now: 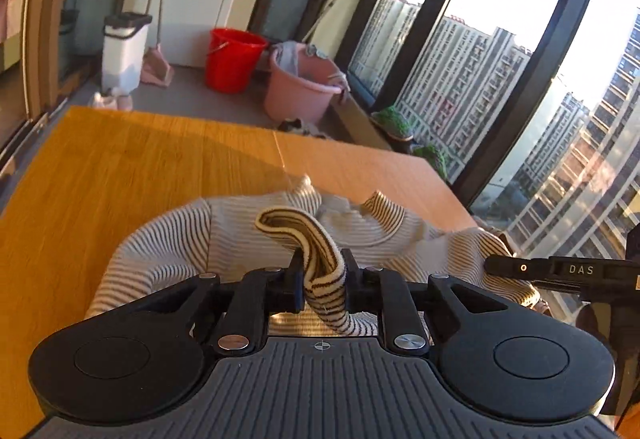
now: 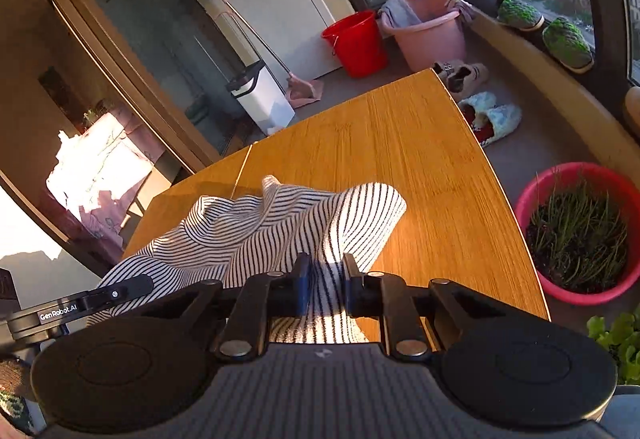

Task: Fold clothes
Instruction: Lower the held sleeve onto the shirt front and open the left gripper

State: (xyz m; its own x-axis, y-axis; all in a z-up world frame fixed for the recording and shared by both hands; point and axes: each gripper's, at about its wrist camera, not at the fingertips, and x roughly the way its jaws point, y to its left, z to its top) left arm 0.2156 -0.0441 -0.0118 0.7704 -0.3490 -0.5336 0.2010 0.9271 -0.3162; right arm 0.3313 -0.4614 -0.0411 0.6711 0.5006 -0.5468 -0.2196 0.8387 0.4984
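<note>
A white garment with thin dark stripes [image 1: 240,235] lies bunched on the near part of a wooden table [image 1: 120,167]. My left gripper [image 1: 322,271] is shut on a rolled edge of the striped garment, which curls up between its fingers. In the right wrist view the same striped garment [image 2: 256,227] spreads leftward over the table [image 2: 420,159]. My right gripper [image 2: 326,279] is shut on a fold of that cloth near its right end. The right gripper's arm [image 1: 560,273] shows at the right edge of the left view; the left gripper's arm [image 2: 80,305] shows at the left of the right view.
Beyond the table's far edge stand a red bucket [image 1: 234,59], a pink tub [image 1: 304,87] and a white bin [image 1: 124,51]. Slippers [image 2: 492,115] lie on the floor. A pink planter with green shoots [image 2: 580,235] sits right of the table below tall windows [image 1: 500,71].
</note>
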